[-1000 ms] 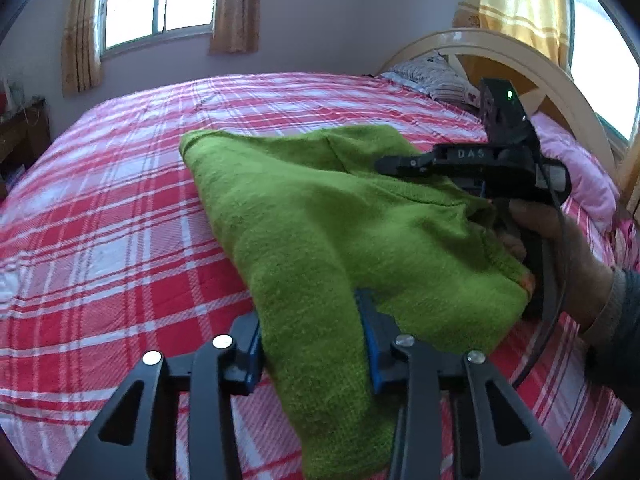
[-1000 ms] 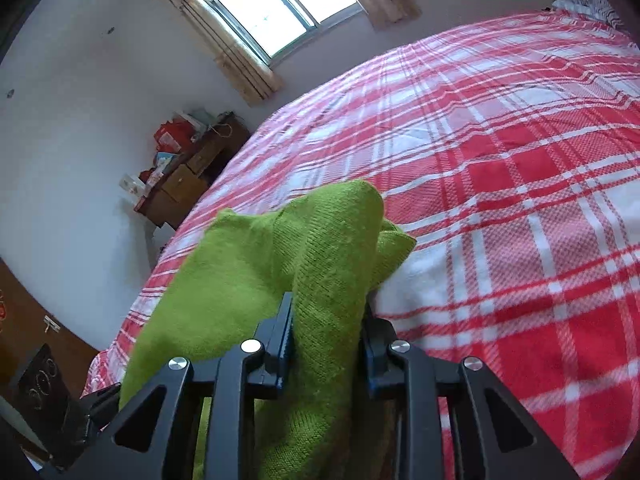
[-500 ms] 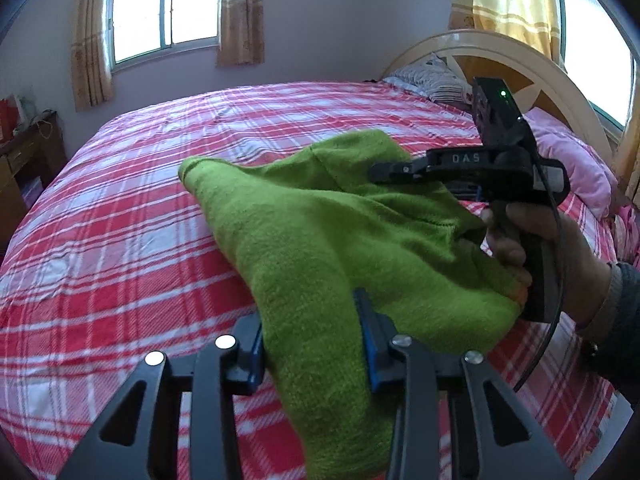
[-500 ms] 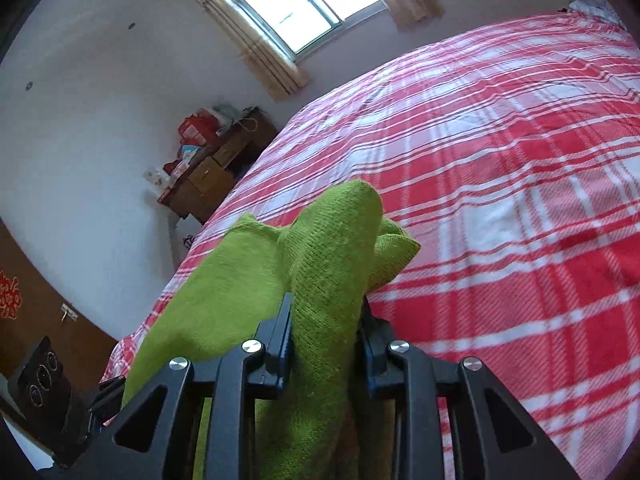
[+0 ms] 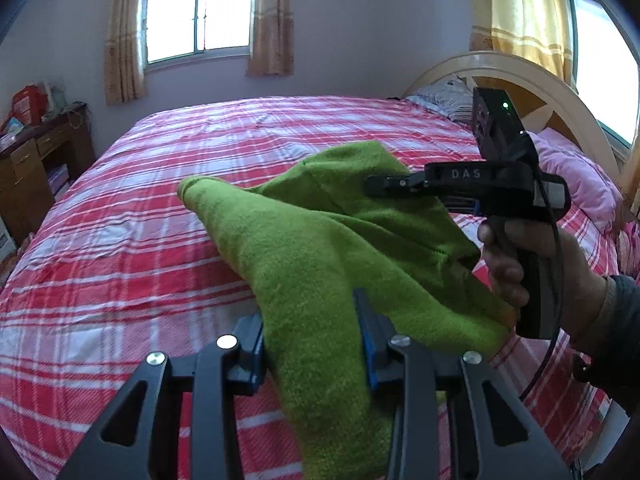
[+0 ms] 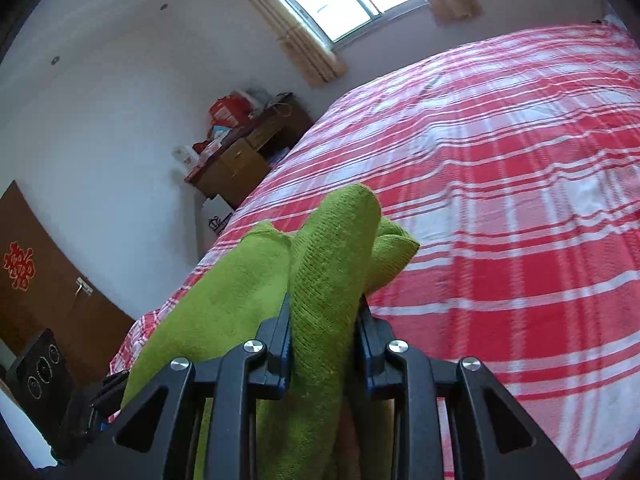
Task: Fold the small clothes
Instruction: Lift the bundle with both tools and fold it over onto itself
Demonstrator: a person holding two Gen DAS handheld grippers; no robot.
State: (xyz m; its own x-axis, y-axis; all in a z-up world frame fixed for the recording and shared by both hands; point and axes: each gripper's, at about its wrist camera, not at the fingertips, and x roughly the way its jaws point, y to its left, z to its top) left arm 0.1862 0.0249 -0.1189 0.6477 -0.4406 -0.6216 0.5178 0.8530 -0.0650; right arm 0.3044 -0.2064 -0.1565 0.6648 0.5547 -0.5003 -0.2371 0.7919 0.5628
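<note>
Green garment [image 5: 320, 248] clamped in both claws above plaid bed [image 5: 160, 208], wooden desk [image 6: 240, 160] beyond.

From each gripper we look close along its fingers, slightly downward; both views share the green cloth [image 5: 320, 264] and the bed [image 6: 520, 200].

One green garment [image 5: 320, 264]. Two grippers: left gripper [image 5: 312, 344], right gripper [image 6: 324, 332]. One hand [image 5: 536, 272] visible. One bed [image 5: 120, 248] with a red plaid cover. Two pillows: striped pillow [image 5: 444, 98], pink pillow [image 5: 576, 176]. Two windows: back window [image 5: 198, 10], side window [image 5: 600, 60]. One wooden desk [image 6: 240, 156]. One speaker [image 6: 38, 372].
</note>
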